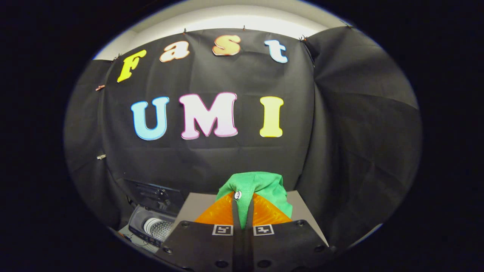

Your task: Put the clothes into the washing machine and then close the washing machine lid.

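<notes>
The gripper is pinched nearly closed on a soft green button-up cloth garment, which drapes limply over the fingers (light, floppy stuff). Grabbing a bunched fold looks right, and the small toy washing machine with its open drum sits below, off to the left.

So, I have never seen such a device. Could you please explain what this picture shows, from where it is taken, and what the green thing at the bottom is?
The camera sits on a hand-held claw and looks forward along its two fingers. A person carries this tool; there is no robot arm. The fingers are closed together and pinch a green garment with a small white button, so the cloth hangs over the fingertips. Below and to the side of the claw you see a small washing machine with its lid raised and its perforated drum visible. A grey surface lies under the claw. The black cloth behind is only the booth's wall.
</notes>
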Demonstrator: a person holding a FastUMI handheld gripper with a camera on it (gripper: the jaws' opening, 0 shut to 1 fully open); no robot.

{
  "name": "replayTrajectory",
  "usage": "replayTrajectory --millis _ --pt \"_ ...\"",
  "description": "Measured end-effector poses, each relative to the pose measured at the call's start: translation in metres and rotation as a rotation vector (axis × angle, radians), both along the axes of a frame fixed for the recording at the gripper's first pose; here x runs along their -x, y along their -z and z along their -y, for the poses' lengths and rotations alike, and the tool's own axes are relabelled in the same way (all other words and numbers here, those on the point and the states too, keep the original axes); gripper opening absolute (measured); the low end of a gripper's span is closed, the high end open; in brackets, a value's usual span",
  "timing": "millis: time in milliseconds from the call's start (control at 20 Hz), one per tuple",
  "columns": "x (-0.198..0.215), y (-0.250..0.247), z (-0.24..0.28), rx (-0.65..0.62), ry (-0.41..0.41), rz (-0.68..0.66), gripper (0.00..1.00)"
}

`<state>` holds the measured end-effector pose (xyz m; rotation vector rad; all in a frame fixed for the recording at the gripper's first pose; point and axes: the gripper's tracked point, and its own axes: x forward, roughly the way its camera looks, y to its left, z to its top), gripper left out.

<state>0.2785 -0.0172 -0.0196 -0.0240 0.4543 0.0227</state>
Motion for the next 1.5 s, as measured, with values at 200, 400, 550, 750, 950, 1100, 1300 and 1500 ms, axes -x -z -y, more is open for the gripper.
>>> replayTrajectory --millis 200,400,550,750,950,1100,1300,1500 --pt "0.002 -0.037 -0.043 0.009 -0.072 0.092 0.04" --pt "0.001 -0.056 -0.095 -0.011 -0.158 0.140 0.04" --pt "0.001 -0.058 -0.140 -0.033 -0.234 0.160 0.04" --pt "0.003 -0.037 -0.205 -0.061 -0.356 0.135 0.04" --pt "0.003 -0.004 -0.269 -0.095 -0.475 0.089 0.04" --pt "0.007 0.026 -0.314 -0.134 -0.556 0.050 0.05" --pt "0.008 0.076 -0.359 -0.178 -0.645 -0.015 0.04" --pt "0.004 0.144 -0.381 -0.163 -0.694 -0.099 0.04"
